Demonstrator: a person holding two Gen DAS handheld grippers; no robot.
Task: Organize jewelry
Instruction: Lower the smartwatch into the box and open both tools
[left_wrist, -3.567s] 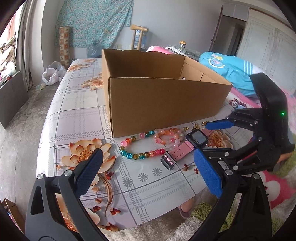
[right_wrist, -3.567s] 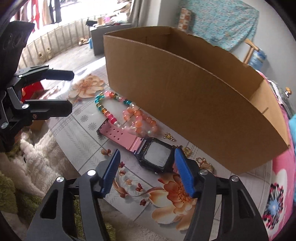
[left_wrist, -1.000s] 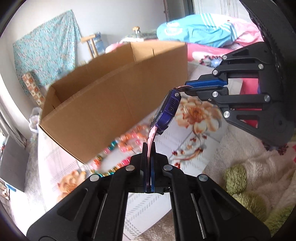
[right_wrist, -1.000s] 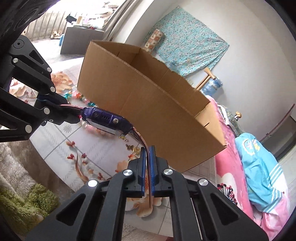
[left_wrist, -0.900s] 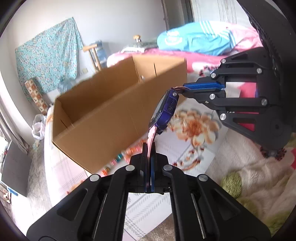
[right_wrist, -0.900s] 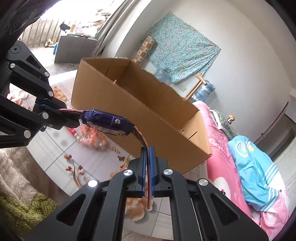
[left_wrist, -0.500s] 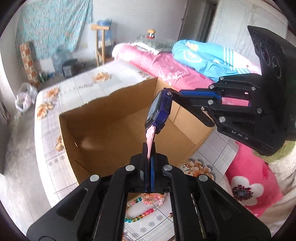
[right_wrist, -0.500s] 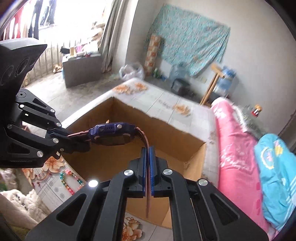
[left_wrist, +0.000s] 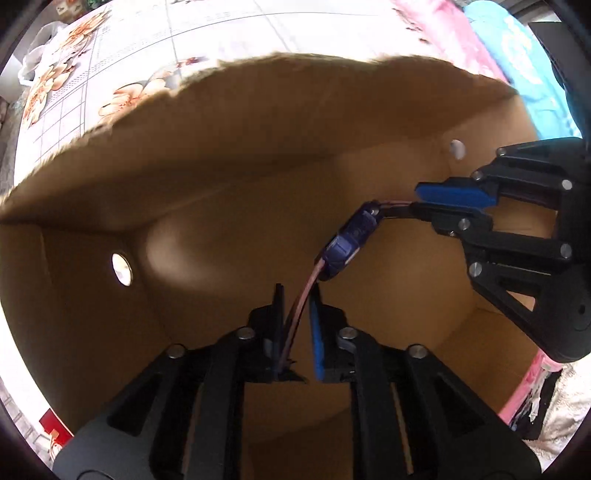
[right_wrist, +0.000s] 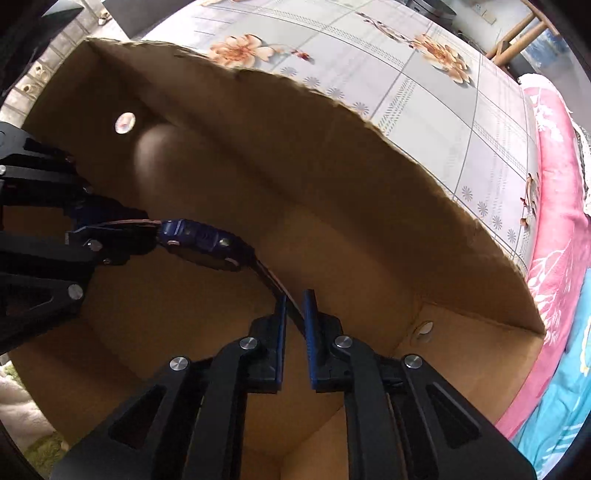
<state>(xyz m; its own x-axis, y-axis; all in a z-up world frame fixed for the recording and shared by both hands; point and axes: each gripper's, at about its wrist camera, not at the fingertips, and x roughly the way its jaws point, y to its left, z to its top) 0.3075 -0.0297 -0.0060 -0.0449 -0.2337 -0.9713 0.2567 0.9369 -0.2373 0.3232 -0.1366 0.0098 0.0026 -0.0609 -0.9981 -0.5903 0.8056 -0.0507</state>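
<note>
A purple-cased watch (left_wrist: 351, 240) with a pink strap hangs inside the brown cardboard box (left_wrist: 258, 147), strung between both grippers. My left gripper (left_wrist: 296, 295) points down into the box. Its jaws are opening, and the strap rests against one finger with a gap on the other side. My right gripper (right_wrist: 295, 299) also points down with jaws opening. The other strap end runs loosely between its blue pads (right_wrist: 309, 317). The watch (right_wrist: 201, 240) shows side-on there, above the bare floor of the box (right_wrist: 295, 147). Each gripper shows in the other's view: right gripper (left_wrist: 443, 206), left gripper (right_wrist: 92, 229).
The box walls surround both grippers; round holes pierce its end walls. Beyond the far wall lies the flowered tablecloth (right_wrist: 406, 74). Pink bedding (right_wrist: 554, 184) and a light blue cloth (left_wrist: 535, 55) lie to the right.
Both grippers carried the watch from in front of the box to above it and down inside. Their jaws, shut on the strap ends before, have parted.
</note>
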